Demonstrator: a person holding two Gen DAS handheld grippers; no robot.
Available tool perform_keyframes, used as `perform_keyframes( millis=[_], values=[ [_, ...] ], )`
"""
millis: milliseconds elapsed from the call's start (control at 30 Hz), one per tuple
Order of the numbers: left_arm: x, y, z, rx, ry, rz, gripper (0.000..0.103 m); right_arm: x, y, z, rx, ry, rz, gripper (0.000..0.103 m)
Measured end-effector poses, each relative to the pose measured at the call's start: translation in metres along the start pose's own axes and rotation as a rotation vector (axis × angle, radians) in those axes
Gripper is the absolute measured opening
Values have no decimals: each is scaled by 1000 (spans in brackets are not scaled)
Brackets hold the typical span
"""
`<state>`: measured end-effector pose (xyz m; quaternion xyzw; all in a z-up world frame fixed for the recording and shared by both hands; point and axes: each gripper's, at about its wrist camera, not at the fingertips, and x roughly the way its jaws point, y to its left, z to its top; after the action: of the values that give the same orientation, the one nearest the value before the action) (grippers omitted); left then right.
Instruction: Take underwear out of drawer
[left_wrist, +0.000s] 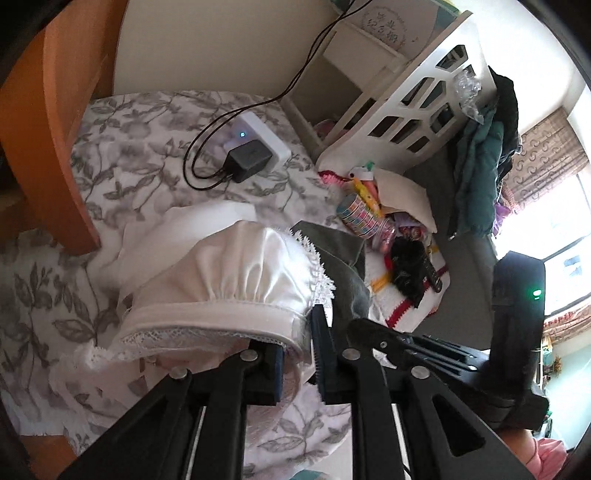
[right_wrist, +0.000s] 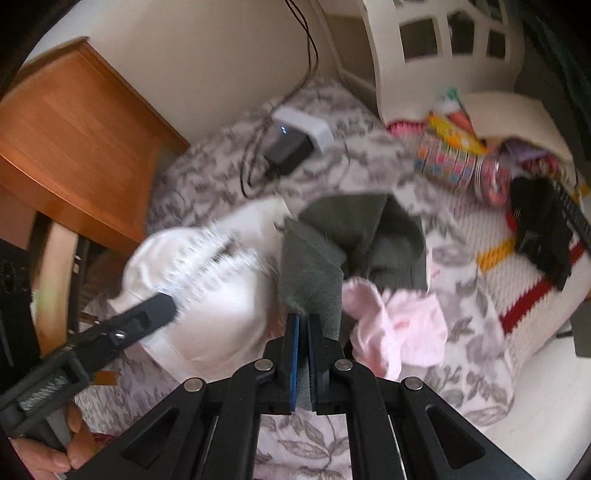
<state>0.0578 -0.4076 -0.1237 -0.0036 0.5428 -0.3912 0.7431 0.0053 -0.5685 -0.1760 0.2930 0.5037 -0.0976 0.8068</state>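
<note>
We have two garments in hand over the floral bedspread (left_wrist: 122, 147). The white lace-trimmed underwear (left_wrist: 229, 280) drapes over the left gripper (left_wrist: 299, 354), whose jaws stand slightly apart — cloth lies over one finger, but we cannot tell whether they pinch it. The grey underwear (right_wrist: 314, 273) sits clamped in the right gripper (right_wrist: 303, 354), jaws nearly together. Both look light, soft and limp; we judge the elastic waistband the surest place to take hold. A pink garment (right_wrist: 399, 325) lies just beside.
</note>
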Motion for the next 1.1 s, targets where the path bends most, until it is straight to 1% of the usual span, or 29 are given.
perform_keyframes(
  millis=[100, 167, 233, 300, 367, 400, 433, 467, 500, 633, 667, 733, 767, 833, 900, 967, 1033, 1100],
  values=[
    [-1, 2, -3, -3, 17, -7, 20, 12, -3, -7, 18, 28, -8, 7],
    [-3, 2, -4, -1, 32, 1, 29, 15, -5, -11, 23, 40, -13, 8],
    [-5, -1, -6, 8, 46, 13, 35, 13, -5, -12, 22, 36, -20, 8],
    [-9, -3, -8, 18, 52, 18, 39, 8, -5, -12, 23, 32, -23, 8],
    [-14, -6, -10, 29, 55, 24, 47, 2, -3, -12, 17, 23, -29, 9],
    [-17, -7, -12, 32, 54, 27, 47, -1, -2, -11, 12, 20, -35, 16],
    [-21, -9, -13, 36, 52, 30, 48, -4, -1, -11, 7, 18, -39, 20],
    [-25, -10, -14, 41, 50, 38, 48, -7, 0, -11, 0, 14, -44, 26],
    [-28, -11, -15, 42, 50, 43, 49, -10, 3, -11, -9, 9, -52, 29],
    [-46, -14, -16, 48, 36, 80, 51, -25, 11, -13, -40, -3, -71, 29],
    [-54, -15, -16, 57, 23, 88, 52, -28, 13, -14, -44, -6, -74, 31],
    [-65, -17, -14, 59, 7, 98, 55, -38, 19, -15, -56, -19, -79, 46],
    [-74, -19, -13, 62, -7, 92, 57, -43, 22, -16, -62, -25, -81, 58],
    [-87, -23, -12, 71, -34, 88, 60, -53, 30, -18, -83, -37, -76, 59],
    [-104, -28, -11, 85, -70, 90, 66, -63, 38, -19, -101, -52, -80, 68],
    [-120, -32, -10, 91, -106, 97, 73, -72, 46, -21, -114, -71, -76, 70],
    [-130, -34, -10, 92, -127, 104, 76, -80, 54, -22, -130, -84, -72, 74],
    [-142, -33, -10, 91, -147, 126, 79, -85, 61, -25, -143, -91, -72, 85]
  ],
)
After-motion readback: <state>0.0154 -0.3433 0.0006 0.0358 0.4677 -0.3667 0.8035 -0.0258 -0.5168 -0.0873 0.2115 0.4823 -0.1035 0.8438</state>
